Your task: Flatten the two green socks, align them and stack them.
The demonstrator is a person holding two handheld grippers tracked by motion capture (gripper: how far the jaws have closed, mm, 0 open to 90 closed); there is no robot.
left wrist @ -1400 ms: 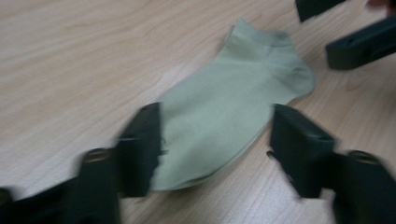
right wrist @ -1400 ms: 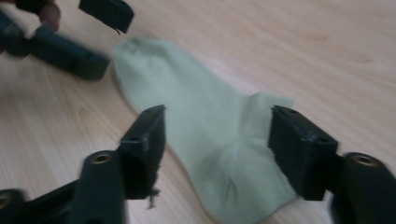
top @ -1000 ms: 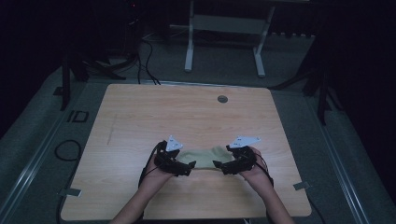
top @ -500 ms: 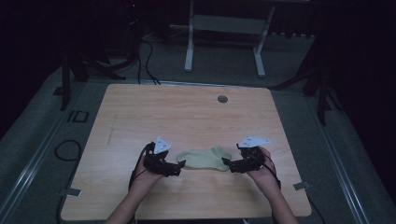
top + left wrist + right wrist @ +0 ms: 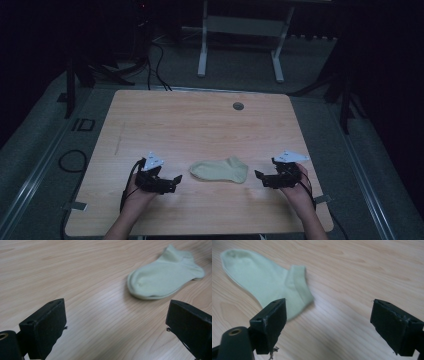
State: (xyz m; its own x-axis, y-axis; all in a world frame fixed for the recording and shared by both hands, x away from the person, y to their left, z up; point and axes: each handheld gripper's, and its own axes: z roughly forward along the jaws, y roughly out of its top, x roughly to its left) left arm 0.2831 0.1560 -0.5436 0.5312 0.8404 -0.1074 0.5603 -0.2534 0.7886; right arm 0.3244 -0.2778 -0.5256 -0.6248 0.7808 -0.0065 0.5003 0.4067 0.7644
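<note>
a wooden table (image 5: 200,125) seen from above in a dim room, with a person's two hands coming in from the near edge, each holding a black two-jaw gripper. a pale green sock (image 5: 220,170) lies flat on the table between them, toe toward the person's left and cuff toward the right; it looks like two socks laid one on the other, since a second edge shows along the toe in the left gripper view (image 5: 163,275). the left gripper (image 5: 170,183) rests near the toe end, apart from the sock, its jaws spread wide and holding nothing. the right gripper (image 5: 261,176) sits just beside the cuff, also wide open and empty; in its own view the cuff (image 5: 298,287) lies close by one jaw without being pinched. judging by this, the laying out and flattening looks finished and both tools are clear of the cloth; what is left, if anything, may be a fold or moving the sock elsewhere. a small round grey fitting (image 5: 238,106) sits near the far edge.
</note>
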